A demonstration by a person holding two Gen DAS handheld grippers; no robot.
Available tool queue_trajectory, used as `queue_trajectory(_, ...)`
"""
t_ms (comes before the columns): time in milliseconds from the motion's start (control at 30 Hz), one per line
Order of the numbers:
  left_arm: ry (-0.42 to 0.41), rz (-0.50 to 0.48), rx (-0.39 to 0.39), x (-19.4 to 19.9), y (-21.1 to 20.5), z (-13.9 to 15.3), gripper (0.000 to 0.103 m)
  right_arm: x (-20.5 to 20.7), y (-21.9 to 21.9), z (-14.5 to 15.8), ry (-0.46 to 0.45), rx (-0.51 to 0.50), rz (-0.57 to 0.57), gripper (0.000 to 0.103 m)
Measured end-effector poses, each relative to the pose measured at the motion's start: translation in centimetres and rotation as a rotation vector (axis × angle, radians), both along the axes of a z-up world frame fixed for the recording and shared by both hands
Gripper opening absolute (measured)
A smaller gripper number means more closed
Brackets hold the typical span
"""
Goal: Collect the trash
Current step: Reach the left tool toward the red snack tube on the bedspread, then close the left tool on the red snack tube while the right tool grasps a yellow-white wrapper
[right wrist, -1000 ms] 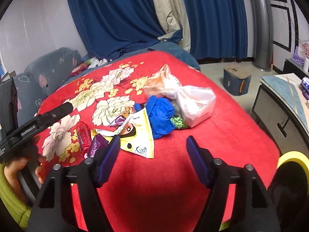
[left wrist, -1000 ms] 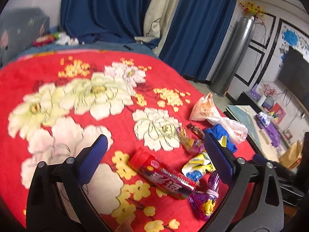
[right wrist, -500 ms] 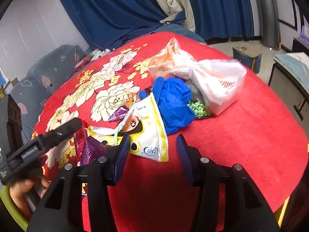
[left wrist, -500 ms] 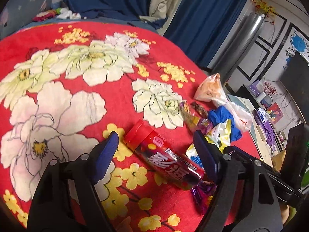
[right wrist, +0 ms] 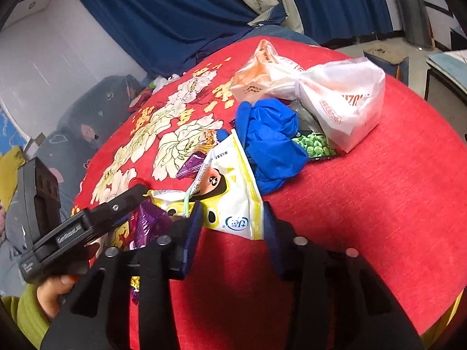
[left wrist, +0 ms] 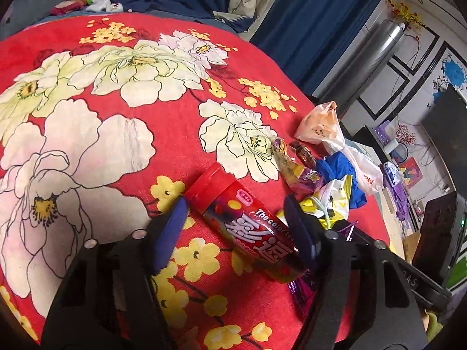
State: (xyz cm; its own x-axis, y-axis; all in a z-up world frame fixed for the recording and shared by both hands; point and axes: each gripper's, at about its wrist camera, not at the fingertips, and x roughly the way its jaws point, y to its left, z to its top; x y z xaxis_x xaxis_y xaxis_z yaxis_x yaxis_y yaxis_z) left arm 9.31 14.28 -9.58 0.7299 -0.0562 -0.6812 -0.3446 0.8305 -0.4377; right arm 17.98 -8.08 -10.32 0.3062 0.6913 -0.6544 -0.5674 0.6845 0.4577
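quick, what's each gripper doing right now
Left gripper: open, fingers either side of the red candy tube.
Right gripper: open around the yellow-white snack packet.

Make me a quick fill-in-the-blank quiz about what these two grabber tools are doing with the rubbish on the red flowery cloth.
1. The left gripper is open around a candy tube whose cap is ____.
2. The right gripper is open around the corner of a white and ____ wrapper.
3. The crumpled glove beside that wrapper is ____.
4. The knotted plastic bag is ____ in colour.

Missing words: red; yellow; blue; white
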Motion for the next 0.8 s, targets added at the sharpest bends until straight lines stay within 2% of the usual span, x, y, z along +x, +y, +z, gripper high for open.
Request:
queue_trajectory(133,-0.004,-0.003,-0.037,0.0,0.3,-0.2,0.048,-0.5,-0.5,0.6,-0.009,0.020,0.004,0.023)
queue_trajectory(367,-0.019,-0.007,-0.110,-0.2,1.3,-0.4,0.040,-2.6,-0.4,2.3,-0.118,0.005,0.031,0.013)
queue_trajectory(600,-0.053,-0.035,-0.099,-0.3,0.9,0.5,0.035,-4.9,0.3,4.1,-0.276,-0.046,0.073,0.008)
queue_trajectory(800,-0.125,-0.050,-0.080,-0.8,0.7,2.3,0.032,-6.1,-0.1,5.4,-0.349,-0.040,0.065,0.007)
